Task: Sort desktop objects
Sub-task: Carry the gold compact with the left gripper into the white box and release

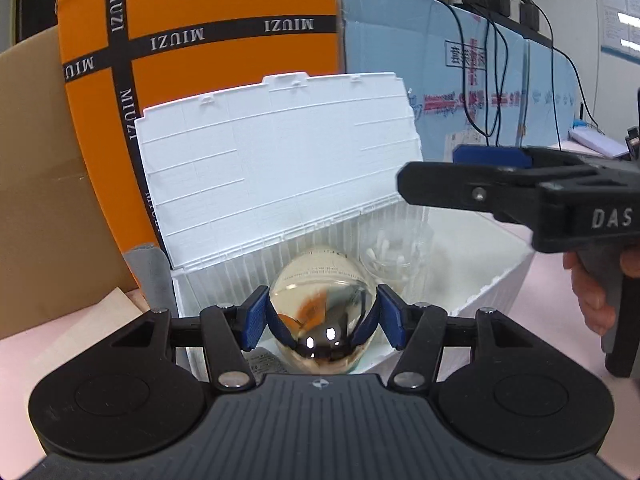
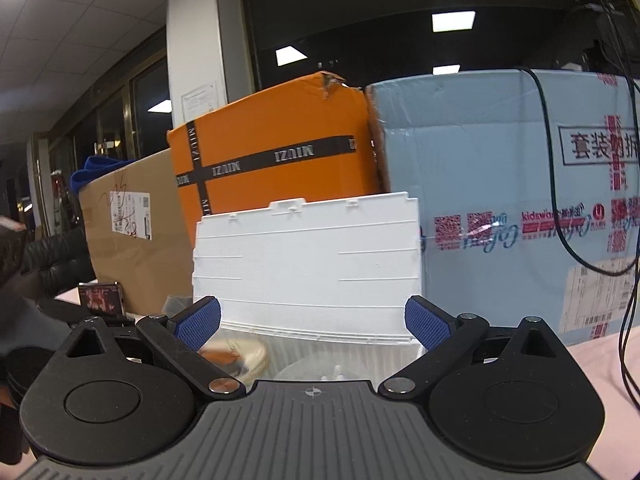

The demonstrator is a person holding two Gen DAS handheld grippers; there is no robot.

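My left gripper is shut on a shiny silver egg-shaped object and holds it over the open white storage box. The box lid stands upright behind it. A clear cup of cotton swabs sits inside the box, behind the egg. My right gripper reaches in from the right above the box. In the right wrist view it is open and empty in front of the lid. The egg shows blurred at lower left there, with the cup beside it.
An orange MIUZI carton, a brown cardboard box and a light blue carton stand behind the white box. Black cables hang over the blue carton. The table top is pink. A small dark box sits at left.
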